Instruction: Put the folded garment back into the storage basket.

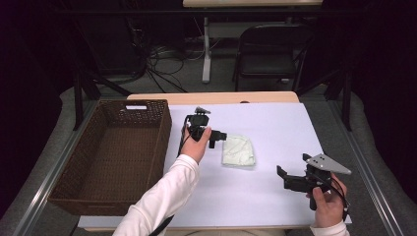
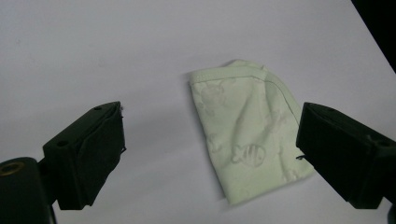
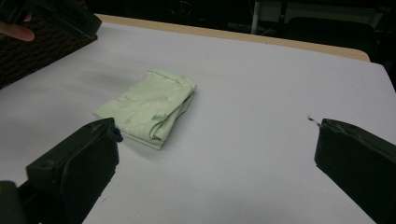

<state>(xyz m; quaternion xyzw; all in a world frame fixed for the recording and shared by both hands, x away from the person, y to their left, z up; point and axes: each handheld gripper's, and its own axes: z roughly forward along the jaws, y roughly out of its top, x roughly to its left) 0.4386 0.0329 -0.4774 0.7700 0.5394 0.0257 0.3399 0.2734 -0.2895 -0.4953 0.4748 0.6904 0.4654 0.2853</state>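
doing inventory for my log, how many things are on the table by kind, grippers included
folded pale green cloth: 1
brown woven basket: 1
grippers: 2, the left gripper and the right gripper, both open
total: 4

High view overhead, facing forward; tongs views close, sharing folded cloth (image 2: 247, 144).

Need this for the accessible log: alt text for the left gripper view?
A folded pale green cloth printed with faint fish lies flat on the white table cover, seen between the left gripper's two open black jaws.
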